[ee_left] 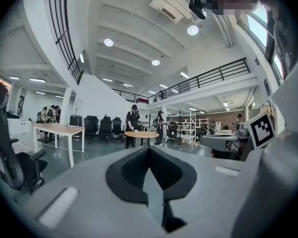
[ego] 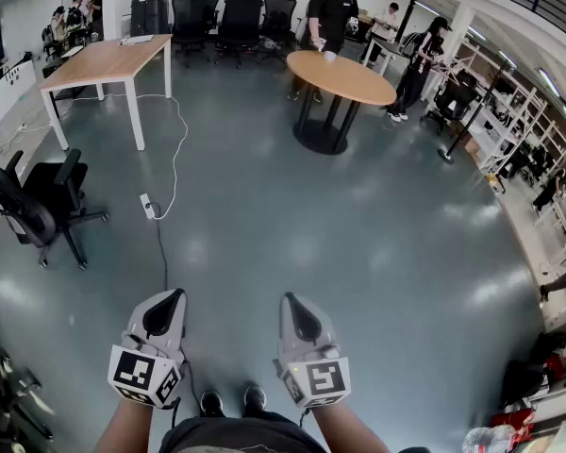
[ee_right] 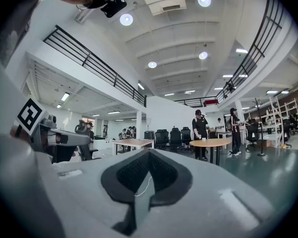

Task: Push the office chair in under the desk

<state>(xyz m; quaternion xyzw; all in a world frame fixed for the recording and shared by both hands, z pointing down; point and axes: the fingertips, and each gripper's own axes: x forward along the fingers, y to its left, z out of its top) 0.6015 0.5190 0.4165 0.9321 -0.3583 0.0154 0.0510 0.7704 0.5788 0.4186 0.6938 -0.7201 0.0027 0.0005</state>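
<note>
A black office chair (ego: 38,201) stands on the grey floor at the left, well away from the wooden rectangular desk (ego: 104,59) at the far left. In the left gripper view the chair (ee_left: 10,155) fills the left edge and the desk (ee_left: 59,129) is farther off. My left gripper (ego: 178,293) and right gripper (ego: 286,298) hang side by side over bare floor near my feet, both shut with nothing between the jaws. Neither one touches the chair. The right gripper view shows the desk (ee_right: 134,142) in the distance.
A power strip with a white cable (ego: 147,206) lies on the floor between chair and desk. A round wooden table (ego: 340,75) stands ahead with a person (ego: 332,12) beside it. Several black chairs (ego: 231,12) line the back. Shelving (ego: 509,130) runs along the right.
</note>
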